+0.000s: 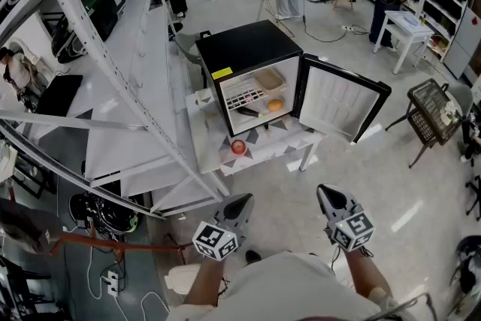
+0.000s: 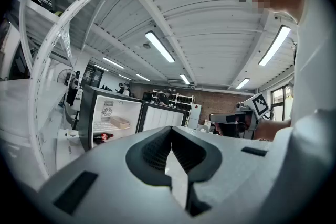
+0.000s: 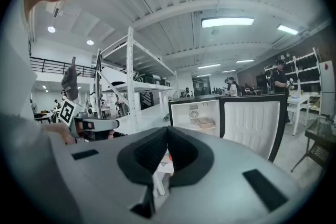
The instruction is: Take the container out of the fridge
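A black mini fridge stands on a low white table with its door swung open to the right. On its upper shelf lies the beige container, which also shows in the left gripper view and the right gripper view. An orange and a dark bottle lie on the lower level. My left gripper and right gripper are held side by side, well short of the fridge. Both are shut with nothing between the jaws.
A red apple sits on the table in front of the fridge. White metal shelving runs along the left. A wire basket stand is at the right, and people work at desks farther back. Bare floor lies between me and the table.
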